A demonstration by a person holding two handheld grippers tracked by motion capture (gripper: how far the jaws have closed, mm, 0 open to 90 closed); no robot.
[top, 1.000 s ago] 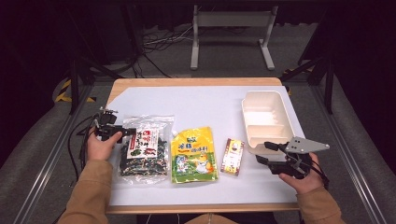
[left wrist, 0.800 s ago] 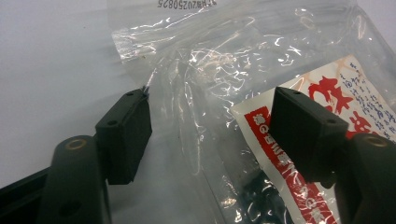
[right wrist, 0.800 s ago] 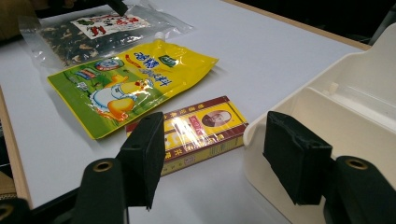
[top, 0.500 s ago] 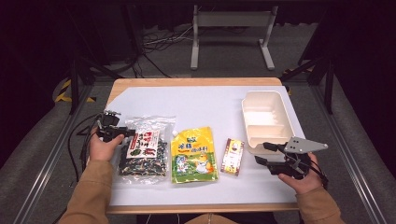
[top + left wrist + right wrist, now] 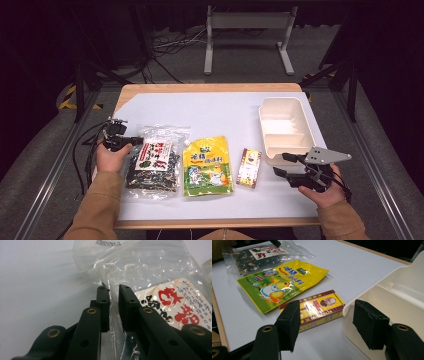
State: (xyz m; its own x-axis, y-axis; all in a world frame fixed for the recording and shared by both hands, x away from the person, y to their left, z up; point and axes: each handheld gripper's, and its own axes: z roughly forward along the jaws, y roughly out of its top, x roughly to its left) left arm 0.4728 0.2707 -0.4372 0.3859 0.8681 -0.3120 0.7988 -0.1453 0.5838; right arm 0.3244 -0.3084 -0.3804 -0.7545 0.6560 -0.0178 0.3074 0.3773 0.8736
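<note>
Clear bag (image 5: pixel 152 162) of dark dried pieces with a red-lettered label, lying flat on the left part of the desk (image 5: pixel 200 110), well apart from the tray. At its left edge, left tongs (image 5: pixel 136 142) held level in the left hand (image 5: pixel 112 157). Seen close in the left gripper view: loose, crinkled film of the bag (image 5: pixel 155 272) running up between the two black jaws of the left tongs (image 5: pixel 113 293). Just been closing, now narrow, with a slim gap left around the film; no firm pinch visible yet.

Just beside the bag to the right, a yellow-green pouch (image 5: pixel 207 165); next to that, a small red-and-gold box (image 5: pixel 249 167); further right, a cream divided tray (image 5: pixel 283 100), empty. Right tongs (image 5: pixel 280 165) hovering near the tray's near corner, wide apart, holding nothing, pointed toward the box in the right gripper view (image 5: pixel 327 307).

Step in hand, judging by this: taking hold of the bag by its edge, probably for moving it toward the tray.

Next move: finish the squeeze until the film is truly caught, then lift slowly. Worth watching for slippery plastic sliding out, and for the heavy end of the bag sagging and dragging against the pouch beside it.
</note>
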